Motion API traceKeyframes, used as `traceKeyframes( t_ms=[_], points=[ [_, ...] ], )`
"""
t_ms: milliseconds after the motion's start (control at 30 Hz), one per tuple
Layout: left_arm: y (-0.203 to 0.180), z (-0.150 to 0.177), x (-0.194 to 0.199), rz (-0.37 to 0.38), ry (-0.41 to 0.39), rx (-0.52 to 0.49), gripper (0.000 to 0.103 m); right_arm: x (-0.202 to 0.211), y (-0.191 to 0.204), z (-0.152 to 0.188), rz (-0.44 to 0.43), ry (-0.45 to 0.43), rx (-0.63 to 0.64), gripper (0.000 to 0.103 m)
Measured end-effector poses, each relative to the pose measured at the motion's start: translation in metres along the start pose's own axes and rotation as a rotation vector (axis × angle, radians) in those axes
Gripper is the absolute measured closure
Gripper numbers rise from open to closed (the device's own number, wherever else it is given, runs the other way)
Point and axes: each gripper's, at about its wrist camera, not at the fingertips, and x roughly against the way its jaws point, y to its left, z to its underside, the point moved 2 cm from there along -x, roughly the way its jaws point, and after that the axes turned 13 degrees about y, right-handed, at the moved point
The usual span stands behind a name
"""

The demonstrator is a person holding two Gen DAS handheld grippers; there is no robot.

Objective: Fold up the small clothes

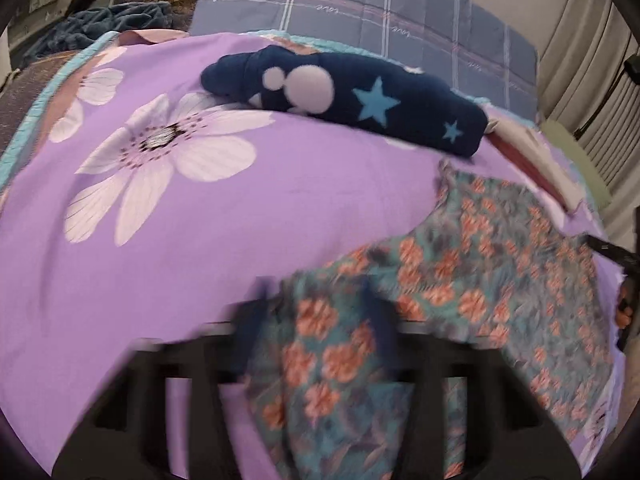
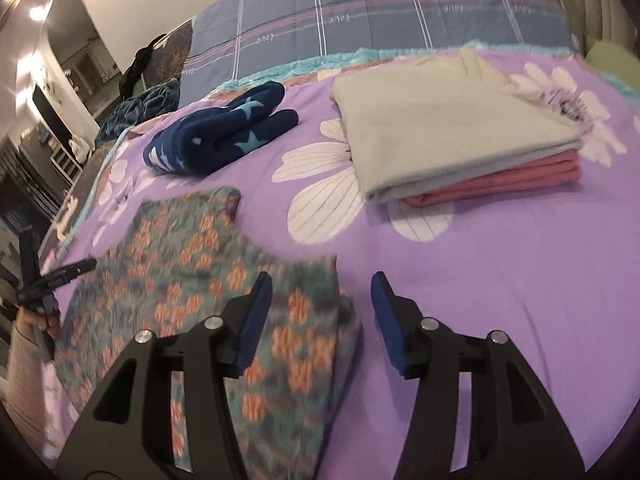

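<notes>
Purple bedspread [image 2: 500,280], lying across the bed. Floral cloth [image 2: 180,248]: spreading flat on its near left part. Right gripper [image 2: 320,304]: hovering over that cloth's near right corner, jaws standing apart, gripping nothing. Left gripper [image 1: 318,316]: reaching at the cloth's left edge, cloth lying between its blurred fingers [image 1: 256,320]; grip cannot be told. Navy starred garment [image 2: 216,136]: lying bunched beyond the cloth. Folded stack [image 2: 452,128]: sitting far right.
</notes>
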Motion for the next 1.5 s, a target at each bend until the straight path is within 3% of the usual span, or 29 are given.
traceKeyframes(
  t_ms=[33, 67, 200, 333, 467, 533, 600, 700, 767, 800, 833, 867, 967, 1033, 1100, 1233, 1367, 1500],
  points=[
    [0.001, -0.002, 0.002, -0.001, -0.004, 0.007, 0.099, -0.004, -0.001, -0.004, -0.002, 0.004, -0.006, 0.085],
    [0.001, -0.002, 0.005, -0.006, -0.017, 0.012, 0.099, -0.006, 0.001, -0.006, 0.000, 0.009, 0.004, 0.098],
    [-0.001, 0.003, 0.044, 0.010, -0.140, -0.002, 0.099, 0.022, 0.020, 0.001, 0.034, -0.108, 0.075, 0.098],
    [-0.003, 0.005, 0.085, 0.041, -0.244, 0.002, 0.099, 0.059, 0.032, 0.005, 0.002, -0.195, 0.096, 0.098],
    [-0.006, -0.009, 0.101, 0.017, -0.299, -0.007, 0.099, 0.076, 0.035, -0.009, -0.040, -0.249, 0.077, 0.098],
    [-0.006, -0.022, 0.094, -0.023, -0.297, -0.005, 0.099, 0.068, 0.030, -0.022, -0.025, -0.239, 0.052, 0.097],
    [-0.007, -0.039, 0.069, -0.121, -0.272, -0.045, 0.098, 0.039, 0.021, -0.040, 0.016, -0.196, 0.015, 0.096],
    [0.002, -0.051, 0.021, -0.149, -0.154, -0.027, 0.096, -0.003, 0.006, -0.055, 0.043, -0.114, -0.067, 0.085],
    [0.007, -0.047, -0.001, -0.139, -0.086, -0.001, 0.086, -0.027, -0.006, -0.053, 0.054, -0.053, -0.120, 0.082],
    [0.009, -0.043, -0.004, -0.132, -0.079, 0.004, 0.067, -0.032, -0.009, -0.049, 0.039, -0.038, -0.132, 0.082],
    [0.009, -0.038, 0.000, -0.133, -0.098, 0.006, 0.055, -0.032, -0.010, -0.043, 0.032, -0.032, -0.136, 0.082],
    [0.009, -0.031, 0.009, -0.139, -0.134, -0.002, 0.052, -0.029, -0.012, -0.034, 0.032, -0.029, -0.129, 0.081],
    [0.007, -0.001, 0.046, -0.097, -0.198, -0.025, 0.051, -0.001, -0.013, -0.004, 0.051, -0.052, -0.103, 0.076],
    [0.008, 0.023, 0.068, -0.060, -0.224, -0.029, 0.044, 0.022, -0.016, 0.021, 0.030, -0.075, -0.098, 0.073],
    [0.007, 0.056, 0.089, -0.012, -0.239, -0.036, 0.044, 0.045, -0.017, 0.055, 0.010, -0.095, -0.088, 0.071],
    [0.008, 0.117, 0.102, 0.062, -0.193, -0.035, 0.044, 0.070, -0.019, 0.116, -0.009, -0.084, -0.099, 0.070],
    [0.002, 0.171, 0.100, 0.013, -0.100, -0.100, 0.044, 0.088, -0.005, 0.164, -0.039, -0.078, -0.073, 0.069],
    [-0.012, 0.194, 0.093, 0.012, -0.049, -0.182, 0.044, 0.090, 0.018, 0.191, -0.007, -0.052, 0.040, 0.058]
  ],
)
